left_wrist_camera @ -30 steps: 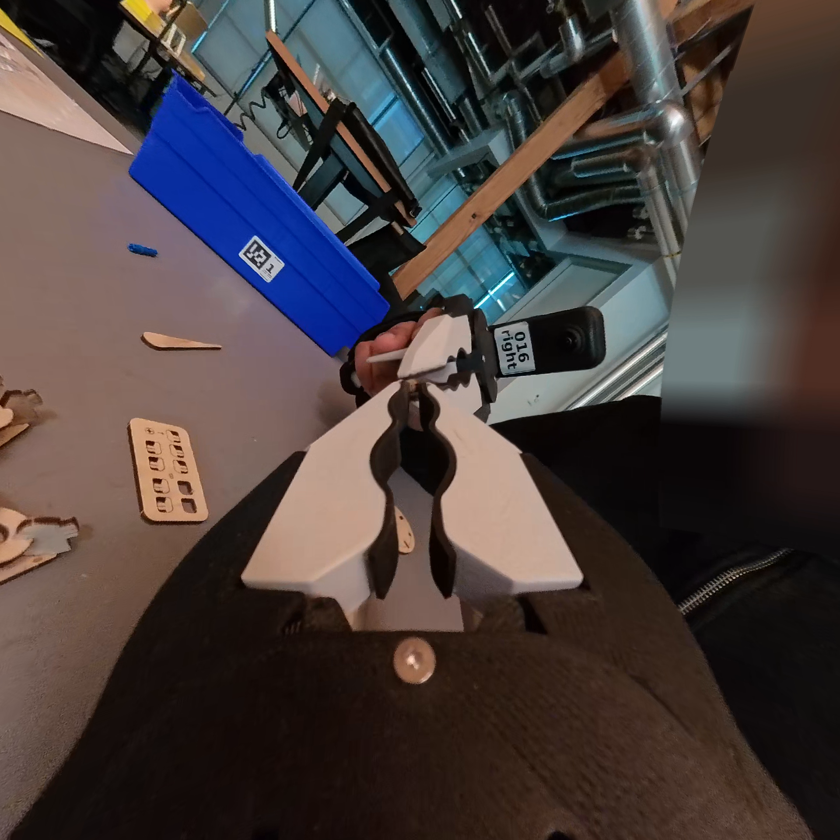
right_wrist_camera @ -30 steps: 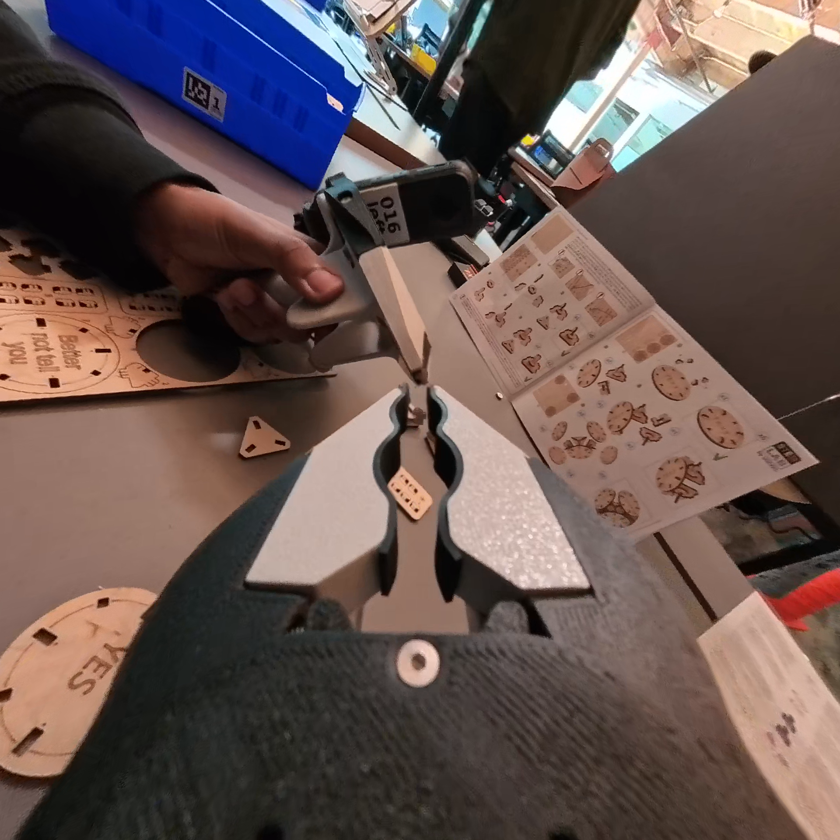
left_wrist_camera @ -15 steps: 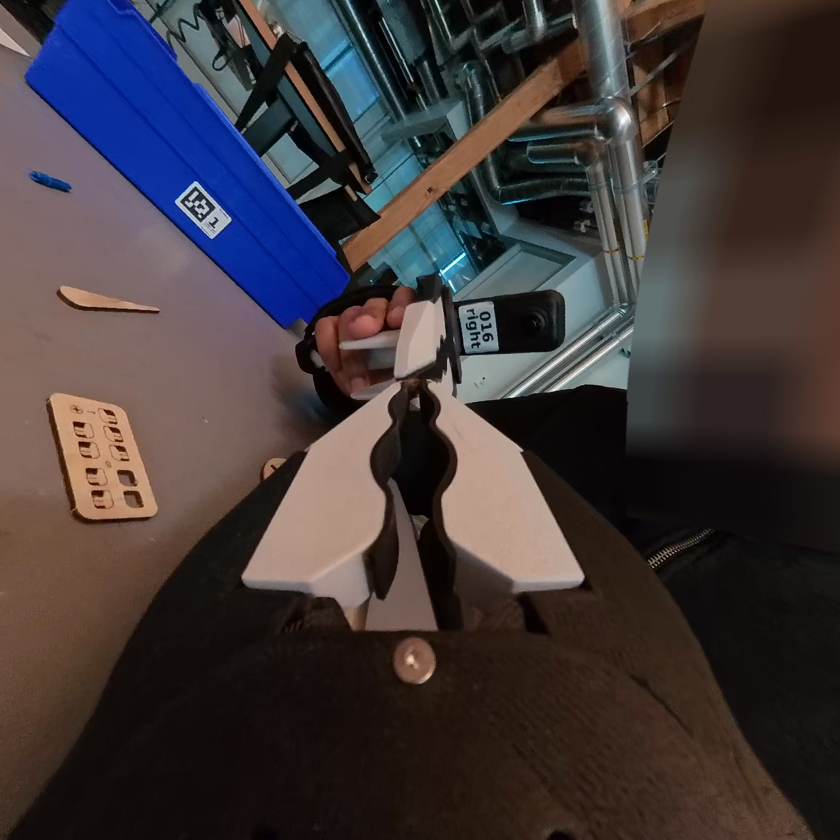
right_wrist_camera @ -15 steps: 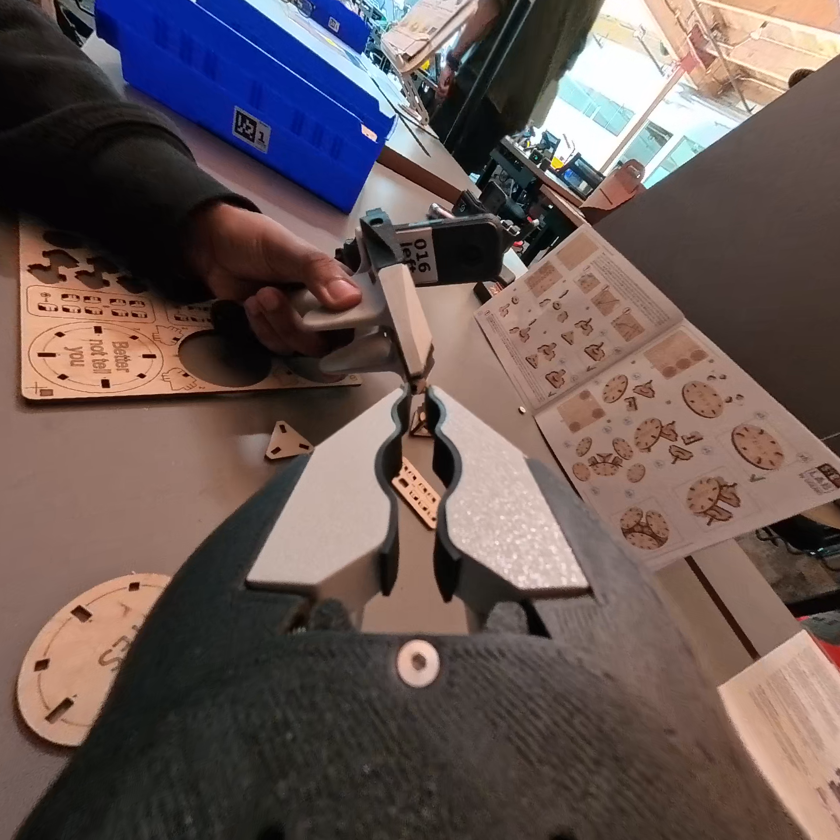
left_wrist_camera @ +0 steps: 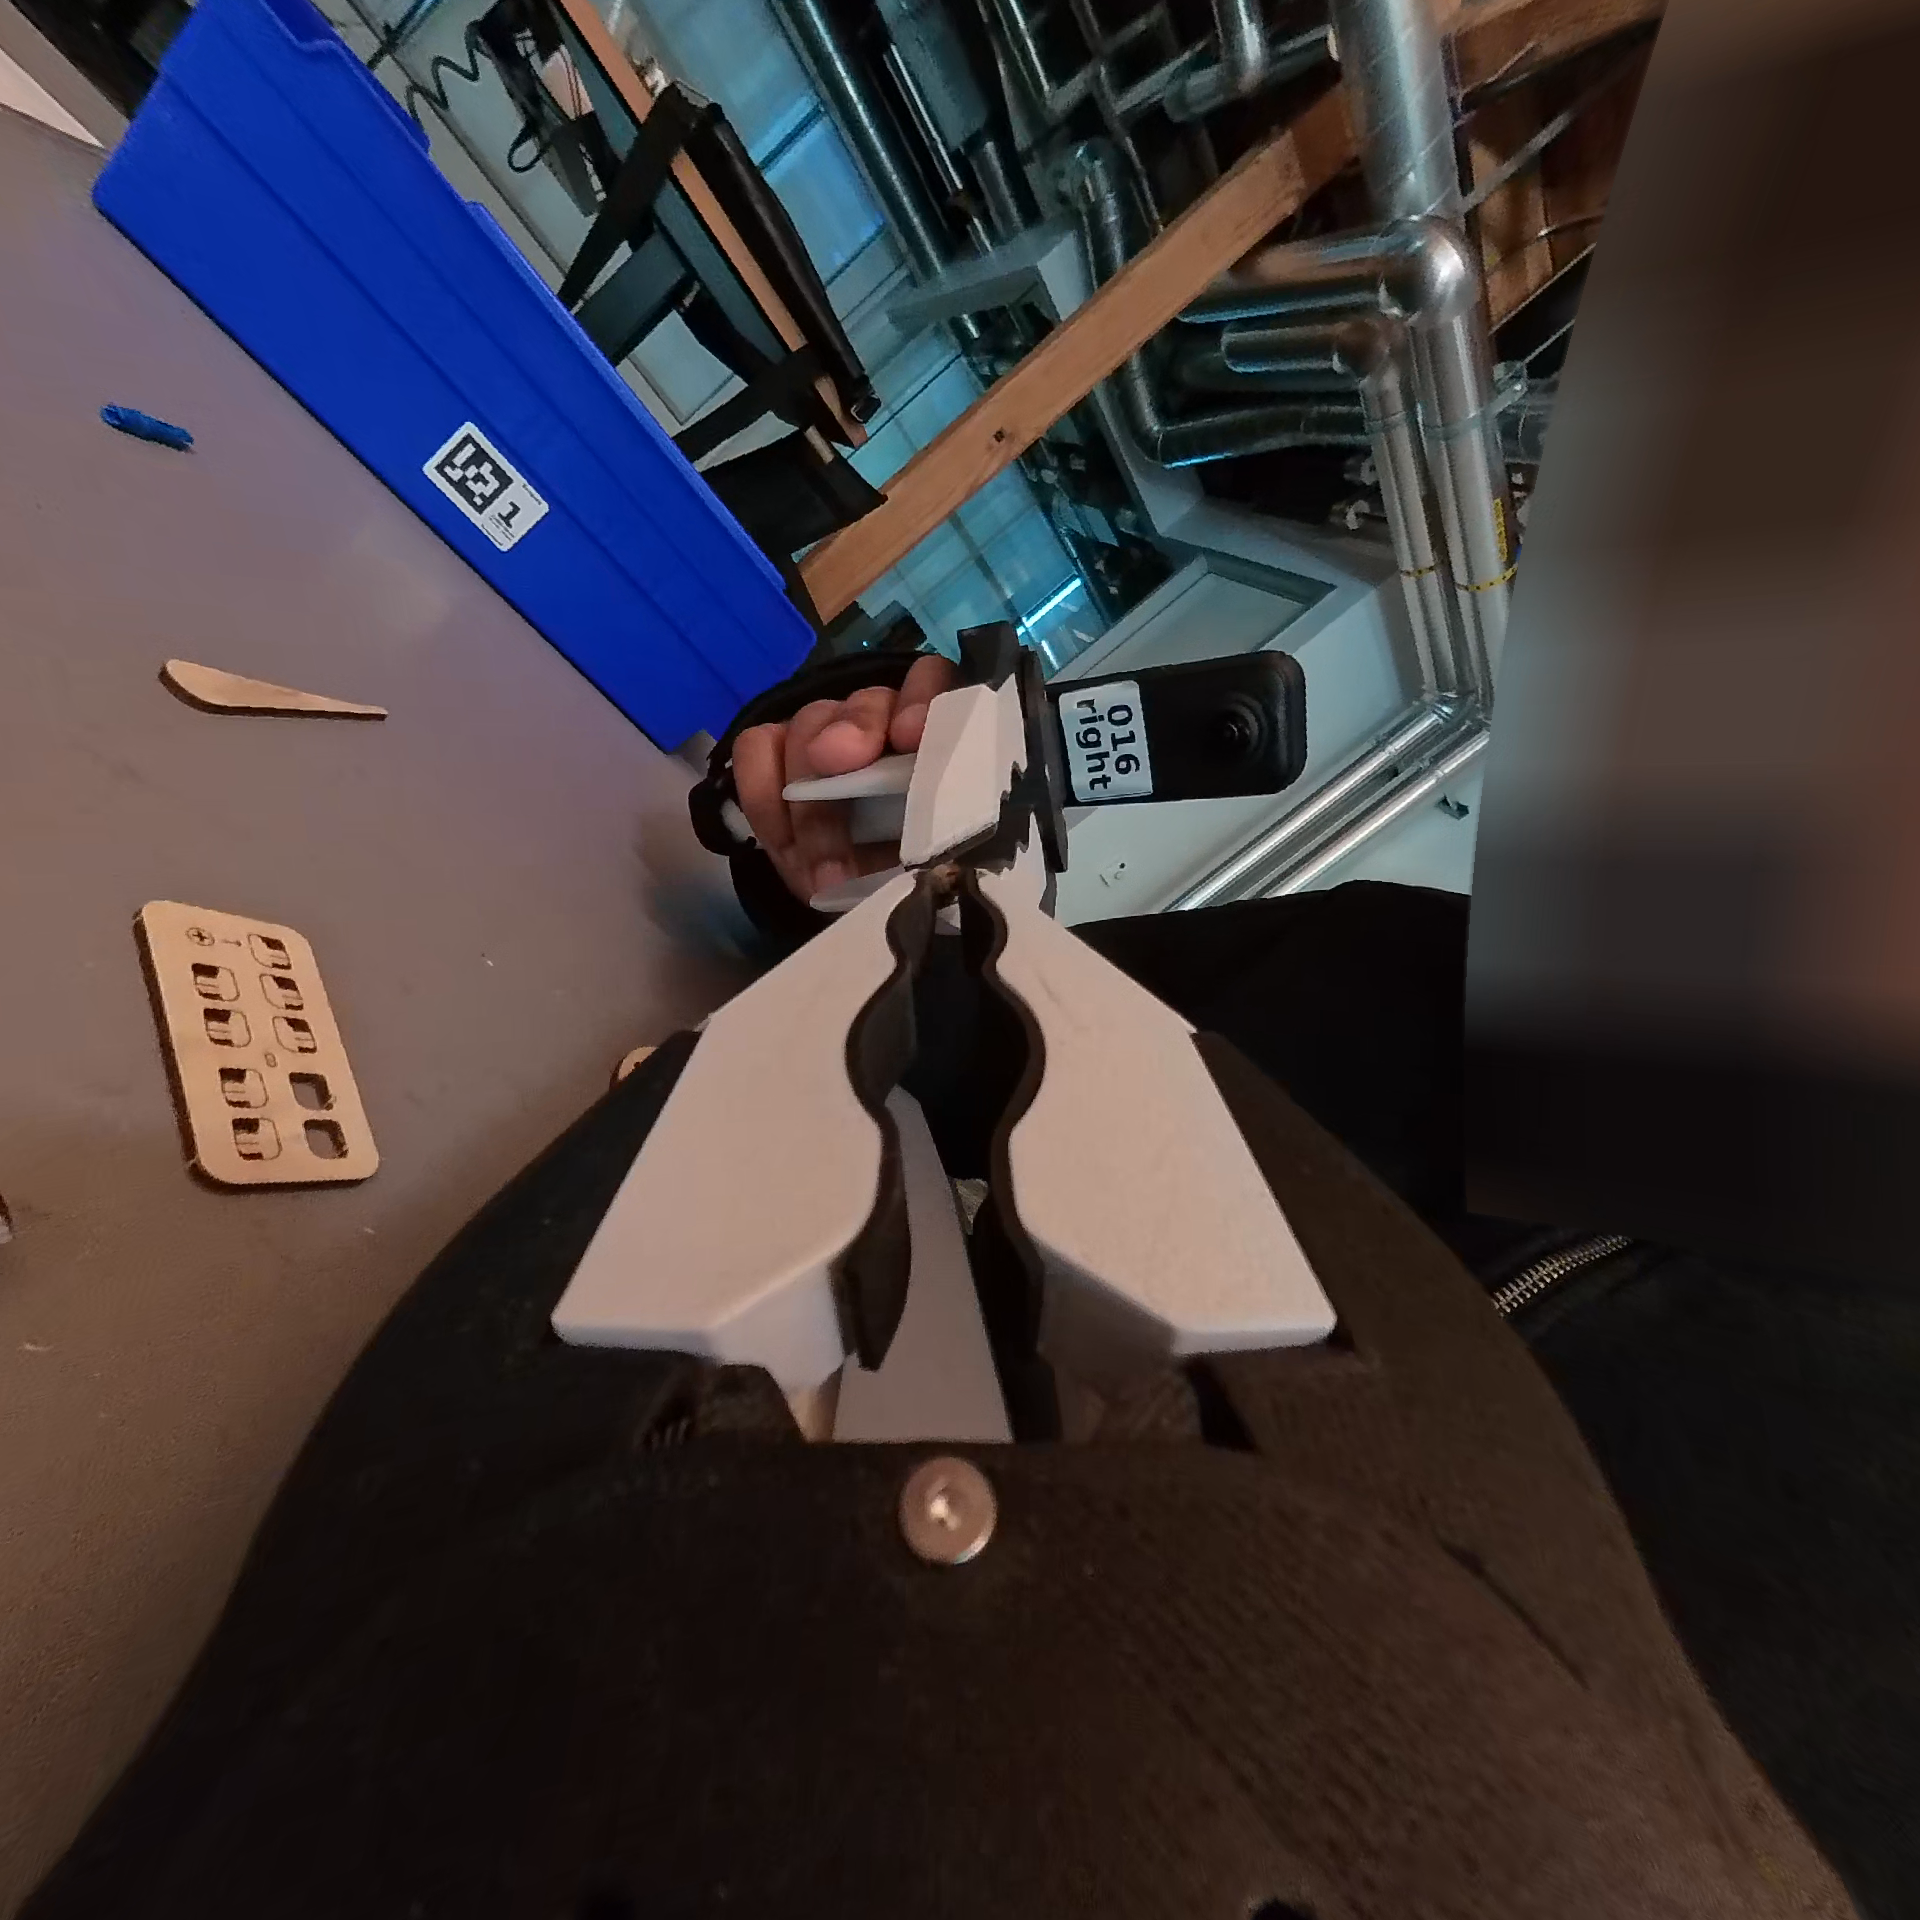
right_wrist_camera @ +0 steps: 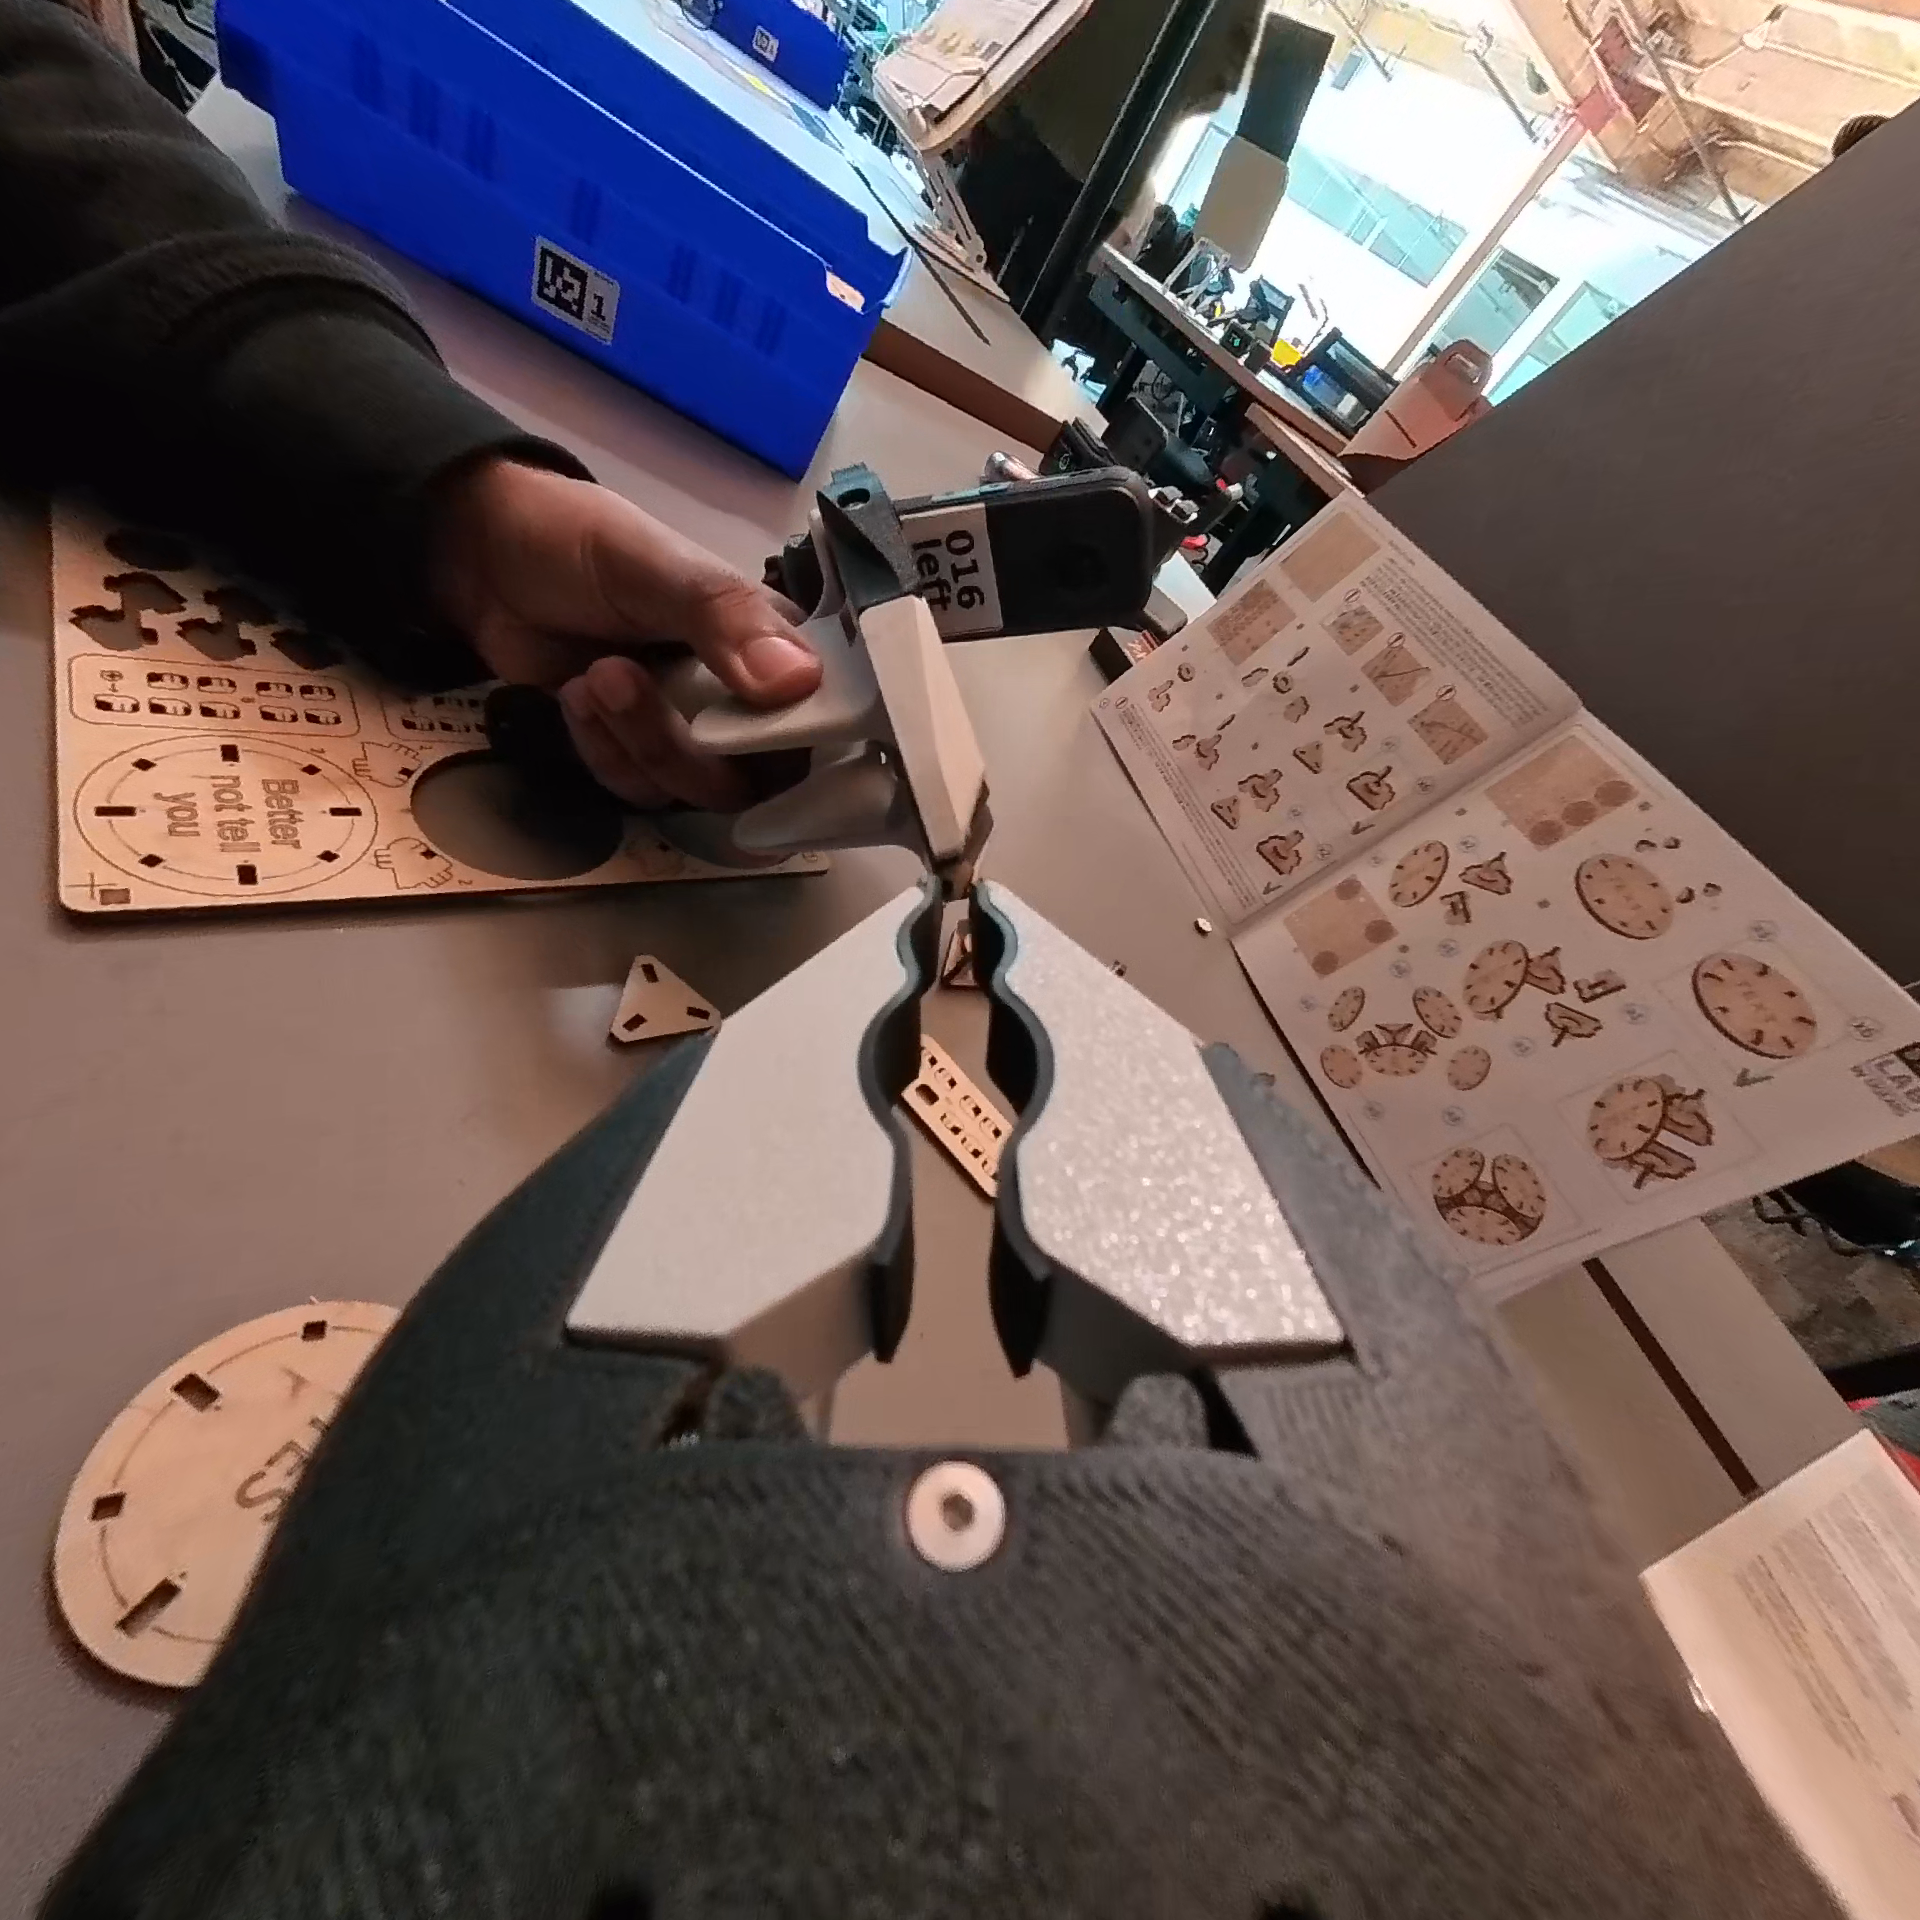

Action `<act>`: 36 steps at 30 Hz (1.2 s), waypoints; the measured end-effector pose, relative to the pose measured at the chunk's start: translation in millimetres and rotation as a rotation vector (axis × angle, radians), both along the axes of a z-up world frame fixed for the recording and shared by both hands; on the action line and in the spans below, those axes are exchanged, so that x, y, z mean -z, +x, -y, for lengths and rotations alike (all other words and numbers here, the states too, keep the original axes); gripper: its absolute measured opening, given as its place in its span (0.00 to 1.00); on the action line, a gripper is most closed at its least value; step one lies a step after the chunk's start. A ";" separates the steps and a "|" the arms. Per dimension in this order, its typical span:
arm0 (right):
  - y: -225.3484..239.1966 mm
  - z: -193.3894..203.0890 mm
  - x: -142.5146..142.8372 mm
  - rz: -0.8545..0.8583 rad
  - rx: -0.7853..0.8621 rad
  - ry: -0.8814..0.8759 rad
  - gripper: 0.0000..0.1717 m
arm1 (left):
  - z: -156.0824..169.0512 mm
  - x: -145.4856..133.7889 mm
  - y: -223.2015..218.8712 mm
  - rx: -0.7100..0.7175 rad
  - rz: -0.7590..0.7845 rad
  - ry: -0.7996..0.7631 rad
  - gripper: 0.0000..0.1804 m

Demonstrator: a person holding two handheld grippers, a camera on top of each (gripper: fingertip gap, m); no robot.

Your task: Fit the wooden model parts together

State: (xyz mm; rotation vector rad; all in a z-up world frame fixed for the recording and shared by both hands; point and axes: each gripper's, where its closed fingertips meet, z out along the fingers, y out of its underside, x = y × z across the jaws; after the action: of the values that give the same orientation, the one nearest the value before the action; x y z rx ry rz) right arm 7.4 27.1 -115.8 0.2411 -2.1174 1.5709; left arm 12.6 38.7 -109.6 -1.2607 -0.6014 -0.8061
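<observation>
both grippers meet tip to tip above the grey table (right_wrist_camera: 312, 1091): the left gripper (left_wrist_camera: 940, 883) and right gripper (right_wrist_camera: 948, 891) each pinch a tiny wooden piece (left_wrist_camera: 943, 881) (too small to identify), a triangular wooden piece (right_wrist_camera: 660, 1003) lying nearby.

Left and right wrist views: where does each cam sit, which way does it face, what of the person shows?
Left wrist view: on the left gripper, looking along its jaws at the right gripper, the hand holding it and a dark jacket.
Right wrist view: on the right gripper, facing the left gripper, its hand and sleeve.
Shared: grey table, blue bin, tips meeting at a small wooden piece.
</observation>
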 end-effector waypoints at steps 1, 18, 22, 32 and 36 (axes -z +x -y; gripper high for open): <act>-0.2 -0.2 0.6 -0.001 0.001 0.005 0.02 | -0.1 0.4 -0.4 -0.003 0.000 -0.003 0.01; -3.0 -2.3 6.2 -0.001 0.012 0.050 0.02 | -2.9 6.1 -3.0 -0.038 -0.019 -0.048 0.01; -5.2 -2.7 8.7 0.000 0.023 0.062 0.02 | -3.4 8.4 -5.0 -0.052 -0.014 -0.063 0.01; -5.9 -2.7 9.0 -0.008 0.029 0.065 0.02 | -3.2 9.2 -5.9 -0.058 -0.010 -0.069 0.01; -5.0 -2.6 8.1 -0.009 0.024 0.061 0.01 | -1.9 7.7 -5.7 -0.058 -0.013 -0.058 0.01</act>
State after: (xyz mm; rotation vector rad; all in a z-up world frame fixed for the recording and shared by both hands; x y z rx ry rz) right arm 2.4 29.7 -123.9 0.2421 -2.1558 1.4912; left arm 6.9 40.6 -117.3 -1.2950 -0.6522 -0.7368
